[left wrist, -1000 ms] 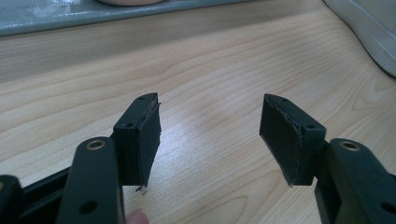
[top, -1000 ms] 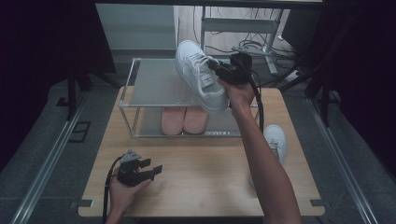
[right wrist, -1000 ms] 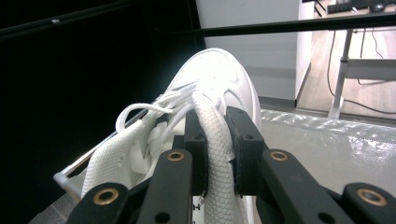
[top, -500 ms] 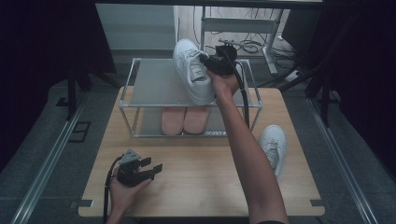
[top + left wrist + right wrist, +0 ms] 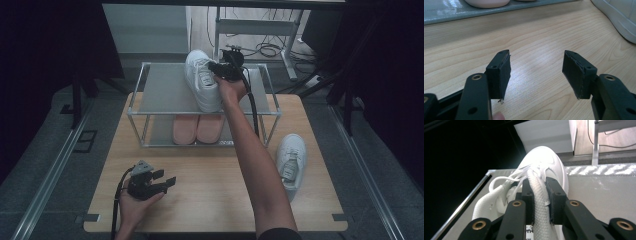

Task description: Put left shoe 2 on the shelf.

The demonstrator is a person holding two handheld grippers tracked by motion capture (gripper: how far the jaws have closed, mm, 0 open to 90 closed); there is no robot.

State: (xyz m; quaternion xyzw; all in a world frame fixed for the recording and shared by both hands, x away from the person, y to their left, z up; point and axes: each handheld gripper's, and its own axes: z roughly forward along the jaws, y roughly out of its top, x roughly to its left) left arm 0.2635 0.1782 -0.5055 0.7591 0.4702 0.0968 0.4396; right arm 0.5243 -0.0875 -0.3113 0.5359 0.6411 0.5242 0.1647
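Dark curtains ring the wooden desk in the high view. At twelve o'clock, the right claw sets a white sneaker on the rack's top shelf, above pink slippers; its mate waits at three o'clock. The left claw rests idle. Left gripper view: jaws apart, empty. Right gripper view: jaws, just loosening, pinch the sneaker's collar.

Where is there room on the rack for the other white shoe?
The top shelf is bare left of the white sneaker that the right hand-held gripper grips, with a narrower strip on its right. Below, the pink slippers crowd the middle.
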